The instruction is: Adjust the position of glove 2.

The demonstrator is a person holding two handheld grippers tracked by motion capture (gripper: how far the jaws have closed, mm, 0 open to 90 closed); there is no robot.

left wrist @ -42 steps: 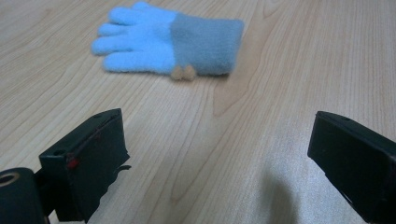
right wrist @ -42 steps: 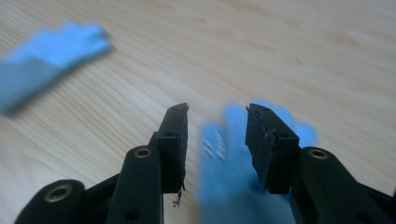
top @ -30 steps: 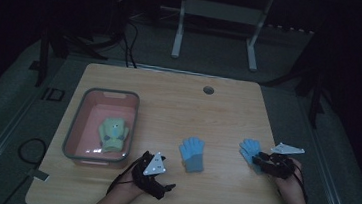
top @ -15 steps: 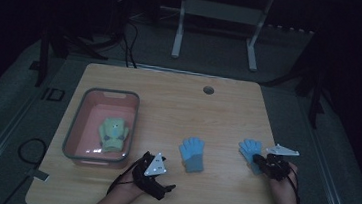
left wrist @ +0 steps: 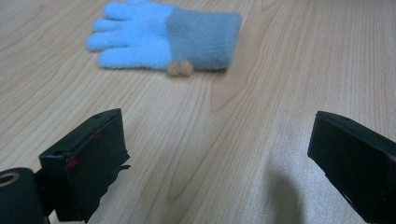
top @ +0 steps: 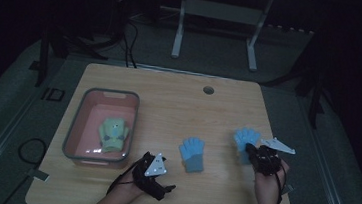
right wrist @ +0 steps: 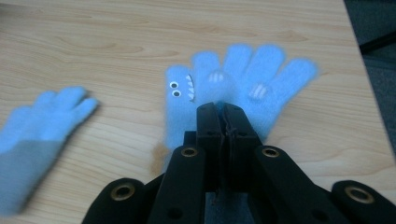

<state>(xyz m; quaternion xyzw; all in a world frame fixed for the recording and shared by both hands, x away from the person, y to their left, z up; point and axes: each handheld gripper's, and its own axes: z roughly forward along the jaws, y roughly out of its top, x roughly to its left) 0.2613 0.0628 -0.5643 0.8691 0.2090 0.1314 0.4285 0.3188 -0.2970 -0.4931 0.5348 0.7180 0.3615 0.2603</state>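
A light-blue glove with a shark face sits pinched at its cuff between the jaws of my right gripper, its fingers spread beyond the tips. In the high view that glove is at the table's right, with the right gripper shut on it. A second blue glove with a grey cuff lies flat at the table's middle front, also seen ahead of the jaws. My left gripper rests near the front edge, open, nothing between its jaws.
A pink bin with a grey rim stands at the left and holds a green glove. A round cable hole is in the far part of the wooden table. The second glove lies left of the held one.
The right gripper's jaws have closed on the shark-face glove, and that hand has shifted slightly up and left with it. The left hand has stayed still.
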